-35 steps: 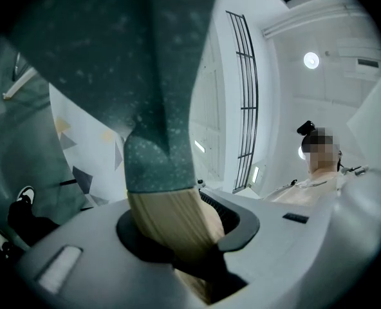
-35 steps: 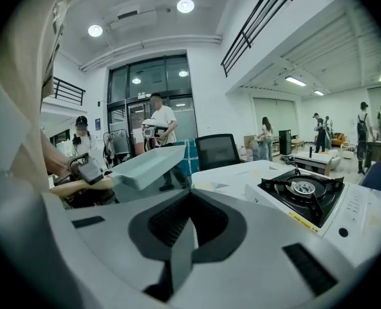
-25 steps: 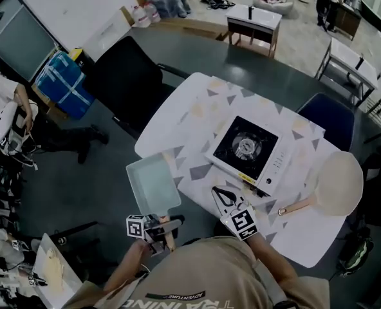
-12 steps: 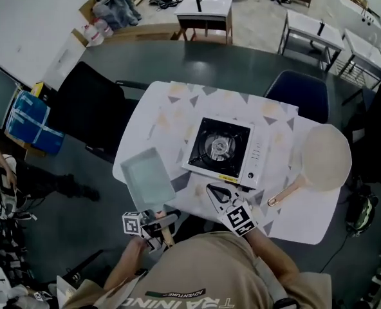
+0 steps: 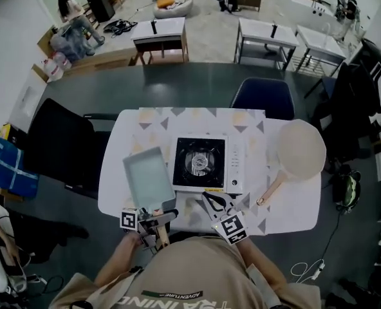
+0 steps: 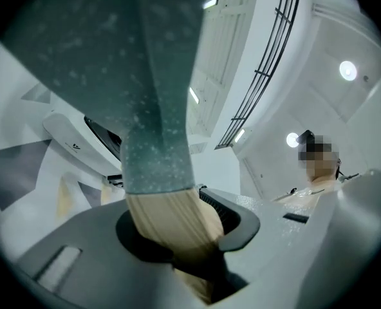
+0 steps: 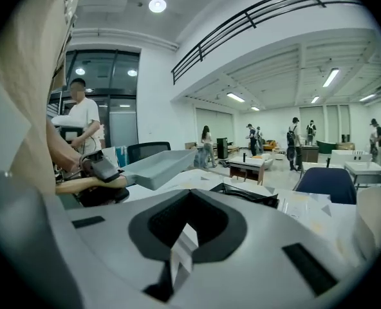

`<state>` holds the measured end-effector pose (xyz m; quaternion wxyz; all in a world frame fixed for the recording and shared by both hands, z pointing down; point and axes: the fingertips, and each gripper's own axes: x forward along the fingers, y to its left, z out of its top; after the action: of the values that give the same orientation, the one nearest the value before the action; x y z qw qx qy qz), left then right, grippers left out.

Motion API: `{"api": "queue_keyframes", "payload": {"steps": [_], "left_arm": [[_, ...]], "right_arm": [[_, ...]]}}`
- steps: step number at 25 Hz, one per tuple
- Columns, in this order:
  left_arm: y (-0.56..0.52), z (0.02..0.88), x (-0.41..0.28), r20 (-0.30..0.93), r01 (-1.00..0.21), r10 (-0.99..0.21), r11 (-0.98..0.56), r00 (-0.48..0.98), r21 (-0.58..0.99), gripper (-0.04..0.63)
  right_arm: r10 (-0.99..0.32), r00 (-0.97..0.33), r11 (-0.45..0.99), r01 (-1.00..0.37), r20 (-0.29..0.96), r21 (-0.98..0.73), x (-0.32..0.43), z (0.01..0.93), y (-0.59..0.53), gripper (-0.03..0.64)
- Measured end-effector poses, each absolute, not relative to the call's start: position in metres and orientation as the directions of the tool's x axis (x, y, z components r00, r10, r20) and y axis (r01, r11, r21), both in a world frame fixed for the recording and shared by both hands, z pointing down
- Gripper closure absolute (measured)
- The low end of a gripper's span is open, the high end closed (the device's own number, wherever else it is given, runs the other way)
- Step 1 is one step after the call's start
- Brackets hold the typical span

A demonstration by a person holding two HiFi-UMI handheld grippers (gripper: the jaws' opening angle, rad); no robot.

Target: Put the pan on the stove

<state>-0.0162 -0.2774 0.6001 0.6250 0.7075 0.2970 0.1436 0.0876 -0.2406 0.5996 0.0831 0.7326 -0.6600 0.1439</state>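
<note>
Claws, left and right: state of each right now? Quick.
Left claw: closed on the wooden handle of the rectangular pan.
Right claw: closed, holding nothing.

L gripper (image 5: 156, 219) low by torso, jaws clamped on pan handle (image 6: 168, 227); R gripper (image 5: 213, 202) alongside, jaws together, empty.

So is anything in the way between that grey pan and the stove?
Nothing visible. The grey pan, gripped by its handle in the left gripper, is just left of the stove, and the burner is bare.
</note>
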Motion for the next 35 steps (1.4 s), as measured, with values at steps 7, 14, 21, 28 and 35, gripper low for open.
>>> {"api": "queue_keyframes", "payload": {"steps": [7, 14, 21, 28, 35], "left_arm": [[-0.280, 0.603, 0.009, -0.167, 0.260, 0.716, -0.021, 0.678, 0.965, 0.486], [-0.281, 0.610, 0.029, -0.164, 0.259, 0.785, 0.004, 0.598, 0.966, 0.486], [-0.268, 0.617, 0.045, -0.174, 0.257, 0.829, 0.039, 0.531, 0.966, 0.485], [-0.256, 0.638, 0.061, -0.154, 0.205, 0.862, 0.060, 0.482, 0.977, 0.485], [-0.239, 0.647, 0.079, -0.159, 0.181, 0.878, 0.084, 0.452, 0.980, 0.483]], "right_arm": [[-0.905, 0.270, -0.303, -0.951, 0.328, -0.055, 0.108, 0.594, -0.219, 0.618], [-0.860, 0.381, -0.422, -0.905, 0.339, -0.055, 0.112, 0.598, -0.204, 0.618], [-0.837, 0.427, -0.475, -0.877, 0.342, -0.067, 0.118, 0.602, -0.191, 0.618], [-0.826, 0.436, -0.498, -0.862, 0.357, -0.099, 0.126, 0.615, -0.181, 0.618], [-0.833, 0.411, -0.483, -0.867, 0.370, -0.122, 0.143, 0.622, -0.177, 0.618]]}}
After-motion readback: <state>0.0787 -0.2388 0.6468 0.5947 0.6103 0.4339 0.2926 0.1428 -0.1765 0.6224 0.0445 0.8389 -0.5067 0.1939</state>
